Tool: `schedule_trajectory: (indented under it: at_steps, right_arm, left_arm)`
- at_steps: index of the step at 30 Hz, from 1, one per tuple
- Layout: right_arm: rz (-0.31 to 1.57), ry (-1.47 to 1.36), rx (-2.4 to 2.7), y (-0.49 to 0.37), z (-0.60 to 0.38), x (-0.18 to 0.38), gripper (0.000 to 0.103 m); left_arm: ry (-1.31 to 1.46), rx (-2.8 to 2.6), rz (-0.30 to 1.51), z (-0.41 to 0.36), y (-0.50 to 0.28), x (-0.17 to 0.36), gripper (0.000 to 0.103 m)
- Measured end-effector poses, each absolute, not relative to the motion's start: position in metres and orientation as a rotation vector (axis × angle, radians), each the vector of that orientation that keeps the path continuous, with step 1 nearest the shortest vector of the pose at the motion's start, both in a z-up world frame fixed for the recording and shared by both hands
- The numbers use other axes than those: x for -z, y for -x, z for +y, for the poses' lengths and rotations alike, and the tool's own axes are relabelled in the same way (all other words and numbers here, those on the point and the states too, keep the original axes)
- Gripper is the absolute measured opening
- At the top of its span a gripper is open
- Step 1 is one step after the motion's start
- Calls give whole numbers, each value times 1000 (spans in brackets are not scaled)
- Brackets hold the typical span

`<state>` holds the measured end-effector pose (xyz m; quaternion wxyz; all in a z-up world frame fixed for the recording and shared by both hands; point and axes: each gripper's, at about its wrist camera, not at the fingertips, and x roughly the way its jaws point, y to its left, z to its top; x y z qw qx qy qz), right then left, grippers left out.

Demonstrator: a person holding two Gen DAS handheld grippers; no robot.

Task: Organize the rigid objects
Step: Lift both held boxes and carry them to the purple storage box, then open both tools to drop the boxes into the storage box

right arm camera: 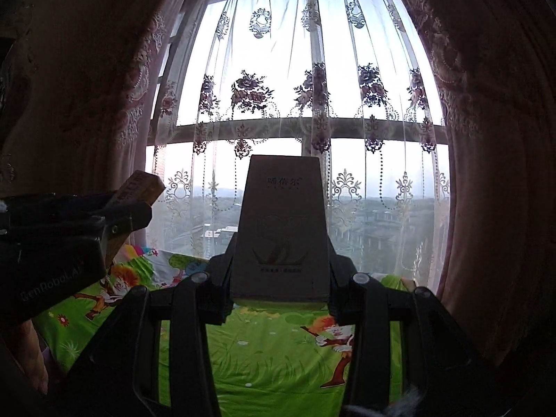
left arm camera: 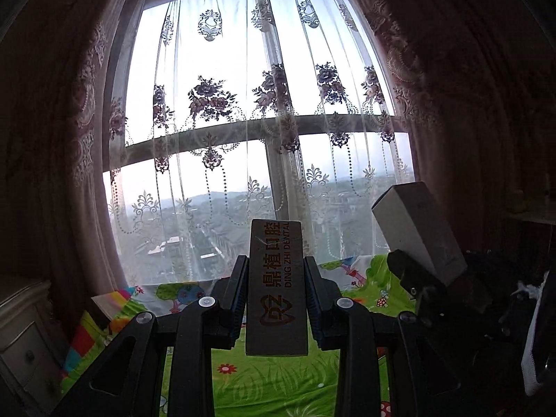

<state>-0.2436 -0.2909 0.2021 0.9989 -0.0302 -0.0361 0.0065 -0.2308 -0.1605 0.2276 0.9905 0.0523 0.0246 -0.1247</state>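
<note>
My left gripper (left arm camera: pixel 277 271) is shut on a narrow brown box (left arm camera: pixel 277 288) printed "DING ZHI DENTAL", held upright in the air above the bed. My right gripper (right arm camera: pixel 282 253) is shut on a wider grey-brown box (right arm camera: pixel 282 226), also held up over the bed. In the left wrist view the right gripper (left arm camera: pixel 413 271) shows at the right with its pale box (left arm camera: pixel 418 229) tilted. In the right wrist view the left gripper (right arm camera: pixel 114 215) shows at the left edge with the brown box's (right arm camera: pixel 142 187) end sticking out. Both point toward the window.
A bed with a bright green cartoon sheet (right arm camera: pixel 278 344) lies below both grippers. A large window with embroidered sheer curtains (left arm camera: pixel 264 111) fills the background, with heavy drapes on both sides. A white nightstand (left arm camera: pixel 24 347) stands at the left.
</note>
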Motion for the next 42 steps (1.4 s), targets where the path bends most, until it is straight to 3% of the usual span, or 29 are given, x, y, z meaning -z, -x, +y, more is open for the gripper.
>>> schedule_trajectory:
  at_steps: [16, 42]
  right_arm:
    - [-2, 161, -318, 239, -203, -196, 45]
    - [75, 419, -952, 284, 1, -167, 45]
  left_arm:
    - [-9, 63, 170, -59, 248, -190, 32]
    - [202, -414, 303, 124, 338, -130, 32]
